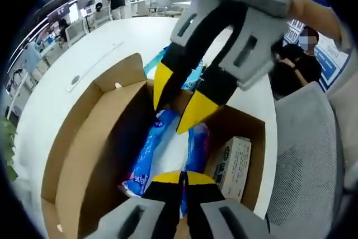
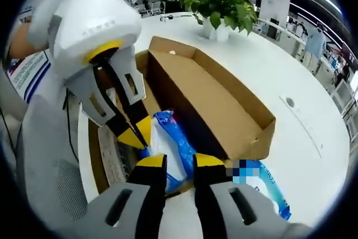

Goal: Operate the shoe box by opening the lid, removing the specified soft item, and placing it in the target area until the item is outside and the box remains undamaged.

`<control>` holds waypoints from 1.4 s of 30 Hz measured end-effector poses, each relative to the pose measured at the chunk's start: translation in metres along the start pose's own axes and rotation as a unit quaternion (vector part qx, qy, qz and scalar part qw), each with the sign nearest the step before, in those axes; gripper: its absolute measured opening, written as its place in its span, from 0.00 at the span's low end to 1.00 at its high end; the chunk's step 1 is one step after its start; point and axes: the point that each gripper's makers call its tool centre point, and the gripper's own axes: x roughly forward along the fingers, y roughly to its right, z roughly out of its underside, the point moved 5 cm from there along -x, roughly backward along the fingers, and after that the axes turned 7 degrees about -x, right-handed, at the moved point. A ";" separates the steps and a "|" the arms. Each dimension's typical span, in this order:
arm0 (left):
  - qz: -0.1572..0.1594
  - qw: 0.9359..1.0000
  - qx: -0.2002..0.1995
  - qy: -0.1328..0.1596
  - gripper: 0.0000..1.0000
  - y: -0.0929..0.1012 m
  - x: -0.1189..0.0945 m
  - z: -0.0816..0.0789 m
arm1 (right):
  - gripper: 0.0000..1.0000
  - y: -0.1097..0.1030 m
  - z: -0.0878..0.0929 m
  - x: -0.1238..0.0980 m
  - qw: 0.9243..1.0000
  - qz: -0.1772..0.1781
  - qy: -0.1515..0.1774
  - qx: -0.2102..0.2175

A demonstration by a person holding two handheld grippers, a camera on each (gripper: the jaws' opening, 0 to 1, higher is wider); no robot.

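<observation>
An open cardboard shoe box (image 1: 84,155) sits on a white counter (image 1: 84,54), lid (image 2: 218,99) flipped back & standing beside the box body.

Inside lies a soft blue-and-white plastic pack (image 1: 162,155), running lengthwise along the box floor. Beside it, against one box wall, is a small printed carton (image 1: 232,166).

Left gripper view: the left hand-held gripper (image 1: 183,178) rises from the bottom edge, yellow-tipped jaws pressed together w/ almost no gap, right at the near end of the pack; they appear to pinch its edge. The right hand-held gripper (image 1: 176,113) comes down from above into the box, jaws a little apart, tips at or just over the pack's far end; contact can't be told.

Right gripper view: the right hand-held gripper (image 2: 173,163) shows a narrow gap between its jaws, w/ the pack's (image 2: 170,149) edge just ahead of the tips. The left hand-held gripper (image 2: 137,135) reaches in from the left, tips together on the pack.

A second blue pack (image 2: 263,186) lies on the counter outside the box, near one corner. A potted green plant (image 2: 218,6) stands farther back on the counter. A grey mesh chair (image 1: 307,155) is next to the counter.
</observation>
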 end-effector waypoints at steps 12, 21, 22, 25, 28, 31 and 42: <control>0.020 0.998 0.064 -0.008 0.22 0.004 0.003 0.005 | 0.16 -0.002 0.001 0.020 0.999 -0.023 -0.022 -0.011; 0.025 0.992 0.124 -0.020 0.08 -0.002 0.010 0.008 | 0.10 -0.002 0.003 0.033 0.999 -0.030 -0.035 -0.017; 0.024 0.992 0.120 -0.020 0.05 -0.003 0.010 0.008 | 0.08 -0.001 0.004 0.033 0.999 -0.030 -0.037 -0.019; 0.021 0.996 0.079 -0.018 0.02 -0.006 0.008 0.010 | 0.00 0.002 0.005 0.032 0.999 -0.023 -0.042 -0.024; 0.016 0.997 0.073 -0.016 0.01 -0.007 0.005 0.010 | 0.00 0.001 0.005 0.032 0.999 -0.025 -0.042 -0.021; 0.014 0.998 0.067 -0.012 0.00 -0.006 0.002 0.011 | 0.00 0.000 0.004 0.030 0.999 -0.024 -0.040 -0.024; 0.005 0.998 0.059 -0.005 0.00 -0.001 -0.016 0.008 | 0.00 -0.004 -0.010 0.016 0.999 -0.022 -0.020 -0.035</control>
